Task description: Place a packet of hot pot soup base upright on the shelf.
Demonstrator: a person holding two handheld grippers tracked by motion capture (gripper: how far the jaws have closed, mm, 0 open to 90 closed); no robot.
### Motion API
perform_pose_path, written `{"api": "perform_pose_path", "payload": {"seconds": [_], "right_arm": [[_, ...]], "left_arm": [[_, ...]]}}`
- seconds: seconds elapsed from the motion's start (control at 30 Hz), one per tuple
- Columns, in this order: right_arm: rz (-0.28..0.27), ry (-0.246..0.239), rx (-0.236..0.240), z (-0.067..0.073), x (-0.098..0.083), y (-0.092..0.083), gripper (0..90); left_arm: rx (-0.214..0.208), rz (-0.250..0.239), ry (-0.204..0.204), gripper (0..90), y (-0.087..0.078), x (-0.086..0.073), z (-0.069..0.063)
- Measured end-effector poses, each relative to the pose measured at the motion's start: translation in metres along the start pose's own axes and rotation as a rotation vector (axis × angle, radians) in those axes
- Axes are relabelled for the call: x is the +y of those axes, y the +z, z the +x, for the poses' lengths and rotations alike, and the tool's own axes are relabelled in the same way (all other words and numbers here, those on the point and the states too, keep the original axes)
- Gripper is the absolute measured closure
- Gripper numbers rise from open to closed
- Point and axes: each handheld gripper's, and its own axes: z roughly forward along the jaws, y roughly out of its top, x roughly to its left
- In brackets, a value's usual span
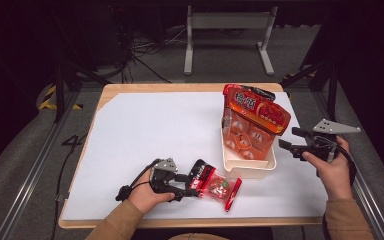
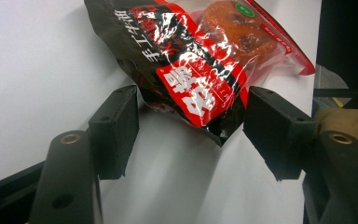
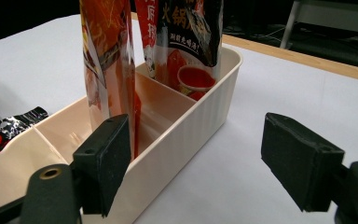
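High view shows a small snack packet [image 1: 214, 184] lying flat on the white sheet [image 1: 150, 130] that covers the table [image 1: 111, 91], near the front edge and just in front of a cream bin [image 1: 248, 167]. The packet is glossy, black at the end nearest the left gripper [image 1: 192, 188] with a red label and white characters, clear toward the far end where orange-red contents and a small green dot show, and edged with a red sealed strip. I count one such loose packet on the sheet, one cream bin with ribbed walls and inner dividers, and two taller packets standing in it: a large orange-red packet [image 1: 256, 117] that leans over the bin's middle, and a dark packet [image 3: 182, 32] printed with a red bowl in the far compartment. In the left gripper view the jaws stand wide, one on each side of the packet's black end, with the left pad [image 2: 115, 129] very near its crumpled corner and the right pad apart from it; whether either touches I cannot tell, and nothing is clamped. The right gripper [image 1: 291, 142] is held just beside the bin's right wall, its jaws spread wide and holding nothing, one pad in front of the bin's side in the right gripper view.
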Motion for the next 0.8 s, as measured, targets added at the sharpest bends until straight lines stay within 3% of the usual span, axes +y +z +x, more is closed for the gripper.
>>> {"api": "perform_pose_path", "payload": {"seconds": [0.07, 0.3, 0.37, 0.53, 0.7, 0.8], "right_arm": [[-0.001, 0.000, 0.000, 0.0001, 0.0001, -0.0001, 24.6], [-0.001, -0.002, 0.000, -0.0005, -0.0002, 0.0001, 24.6], [-0.002, 0.000, 0.001, -0.0003, -0.0002, 0.0001, 24.6], [-0.005, 0.000, 0.001, -0.0002, 0.0001, -0.0004, 24.9], [-0.003, 0.003, 0.004, 0.0006, 0.0008, -0.0015, 27.3], [0.000, -0.014, 0.010, 0.0020, 0.0029, -0.0048, 36.7]], "left_arm": [[-0.020, -0.005, -0.014, 37.4, 0.0017, -0.0001, -0.0013], [-0.019, 0.002, -0.024, 46.5, 0.0036, 0.0008, -0.0032], [-0.002, 0.005, -0.028, 52.5, 0.0039, 0.0009, -0.0030], [0.019, 0.007, -0.080, 65.1, 0.0039, 0.0016, -0.0029], [0.046, 0.015, -0.117, 71.6, 0.0041, 0.0026, -0.0040], [0.077, 0.022, -0.133, 82.2, 0.0041, 0.0033, -0.0055]]}}
